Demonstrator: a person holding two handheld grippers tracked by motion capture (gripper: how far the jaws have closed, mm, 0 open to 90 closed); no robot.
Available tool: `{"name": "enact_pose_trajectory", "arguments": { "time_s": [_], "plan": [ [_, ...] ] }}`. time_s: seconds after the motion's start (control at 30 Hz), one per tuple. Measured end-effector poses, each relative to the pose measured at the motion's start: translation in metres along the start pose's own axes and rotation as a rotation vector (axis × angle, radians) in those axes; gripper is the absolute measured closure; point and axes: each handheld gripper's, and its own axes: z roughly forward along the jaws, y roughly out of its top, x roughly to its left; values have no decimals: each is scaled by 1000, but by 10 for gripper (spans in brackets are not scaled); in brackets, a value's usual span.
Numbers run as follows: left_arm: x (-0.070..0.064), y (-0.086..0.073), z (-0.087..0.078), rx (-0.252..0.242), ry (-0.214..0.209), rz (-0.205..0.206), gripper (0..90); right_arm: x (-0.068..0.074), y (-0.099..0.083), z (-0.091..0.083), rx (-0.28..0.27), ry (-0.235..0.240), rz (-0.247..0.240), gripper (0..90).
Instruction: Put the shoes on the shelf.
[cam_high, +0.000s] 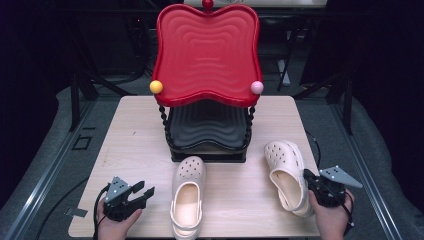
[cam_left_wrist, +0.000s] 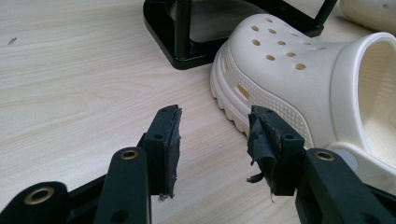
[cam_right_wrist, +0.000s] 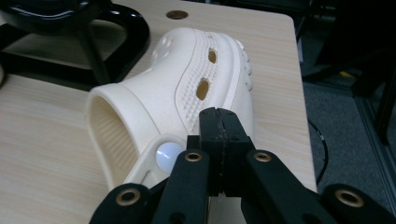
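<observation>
Nearest to us, at the bottom of the high view, our two hands each hold a pair of tongs low over the pale wooden tabletop (cam_high: 135, 145). Our left tongs (cam_high: 142, 192) stand with their jaws well apart and nothing between them; in the left gripper view their worn black pads (cam_left_wrist: 170, 149) frame bare wood, with the left clog (cam_high: 187, 200) just beside the right-hand jaw. That cream clog lies near the middle of the front edge, toe pointing away from us toward the black base of a two-tier stand (cam_high: 207, 135). Our right tongs (cam_high: 309, 177) sit at the outer side of the right clog (cam_high: 287, 175), and in the right gripper view their jaws are pressed together, empty, just above the shoe's side near its strap rivet (cam_right_wrist: 168, 156); whether they touch it we cannot tell. A red wavy tray (cam_high: 207, 55) tops the stand, with a yellow ball (cam_high: 156, 87) and a pink ball (cam_high: 257, 87) at its front corners, and a black tray (cam_high: 207, 125) below.
</observation>
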Motion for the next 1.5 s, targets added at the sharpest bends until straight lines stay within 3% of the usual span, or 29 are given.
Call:
{"name": "enact_pose_trajectory", "arguments": {
  "time_s": [0.13, 0.17, 0.2, 0.23, 0.27, 0.3, 0.33, 0.37, 0.53, 0.6, 0.7, 0.73, 0.77, 0.9, 1.13, 1.27, 1.5],
  "plan": [
    [0, 0, 0, 8, 3, 5, 539, -17, 0, 4, 37, -18, 14, 900],
    [0, 0, 1, 9, 5, 7, 539, -29, -5, 10, 52, -37, 57, 900],
    [0, 0, 1, 9, 5, 7, 539, -29, -5, 10, 52, -37, 57, 900],
    [0, 0, 2, 7, 5, 2, 539, -44, -11, 15, 71, -30, 127, 900],
    [0, 0, 2, 7, 5, 2, 539, -44, -11, 15, 71, -30, 127, 900],
    [-1, 0, 3, 11, 3, 6, 539, -57, -19, 18, 85, -13, 208, 900],
    [-1, 0, 3, 11, 3, 6, 539, -57, -19, 18, 85, -13, 208, 900],
    [-1, 0, 5, 15, 2, 7, 539, -65, -28, 23, 77, 3, 271, 900],
    [-3, -1, 6, 19, 0, 11, 539, -75, -38, 27, 103, 2, 317, 900],
    [-3, -1, 6, 20, 0, 12, 539, -74, -42, 31, 116, -3, 317, 900],
    [-3, -1, 6, 18, -1, 15, 539, -73, -40, 29, 132, -27, 268, 900],
    [-3, -1, 5, 18, -1, 13, 539, -71, -39, 29, 111, -30, 272, 896],
    [-2, -1, 5, 20, 0, 12, 539, -68, -35, 25, 106, -47, 235, 882],
    [-2, -1, 4, 20, 0, 12, 539, -63, -25, 14, 64, -60, 194, 852],
    [-2, -1, 4, 20, -1, 11, 539, -50, -12, -1, 12, -31, 128, 815],
    [-2, -1, 4, 22, -1, 13, 539, -44, -10, 2, 6, -30, 107, 784],
    [-2, -1, 5, 16, -2, 6, 539, -37, -9, 15, 45, -46, 56, 760]
  ]
}}
